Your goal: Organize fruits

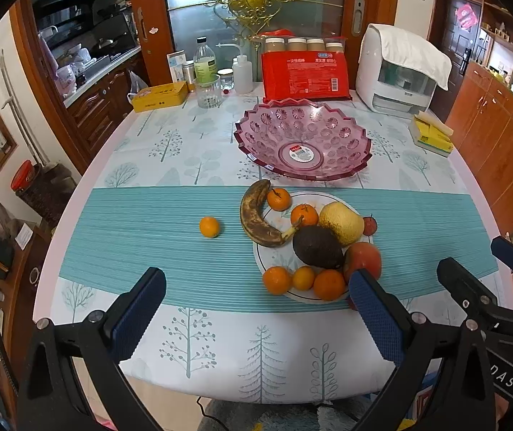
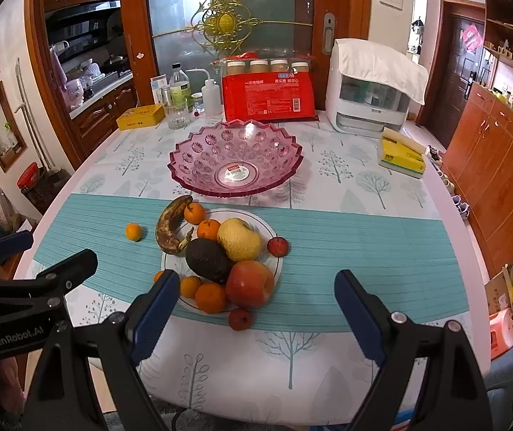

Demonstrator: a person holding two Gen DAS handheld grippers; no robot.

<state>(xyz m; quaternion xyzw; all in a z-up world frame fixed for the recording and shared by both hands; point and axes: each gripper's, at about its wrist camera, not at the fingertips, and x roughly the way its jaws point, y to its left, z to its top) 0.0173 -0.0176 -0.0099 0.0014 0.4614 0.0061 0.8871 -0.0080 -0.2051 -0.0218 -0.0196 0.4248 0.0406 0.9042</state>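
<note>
A white plate (image 1: 274,256) (image 2: 274,237) on the teal runner holds a browned banana (image 1: 252,215) (image 2: 168,228), a dark avocado (image 1: 315,246) (image 2: 207,258), a yellow pear (image 1: 340,222) (image 2: 240,239), a red apple (image 1: 364,256) (image 2: 251,283) and several mandarins. One loose mandarin (image 1: 209,227) (image 2: 133,232) lies left of the plate. Two small red fruits (image 2: 278,246) (image 2: 240,319) sit at the plate's edge. An empty pink glass bowl (image 1: 303,138) (image 2: 236,156) stands behind. My left gripper (image 1: 256,305) and right gripper (image 2: 256,305) hover open above the near table edge, nothing between their fingers.
At the back stand a red cup package (image 1: 305,72) (image 2: 269,95), a white appliance under a cloth (image 1: 400,72) (image 2: 373,89), bottles, a glass (image 1: 209,91) and a yellow tin (image 1: 159,95). A yellow box (image 1: 430,136) (image 2: 402,156) lies at the right. Wooden cabinets line the right wall.
</note>
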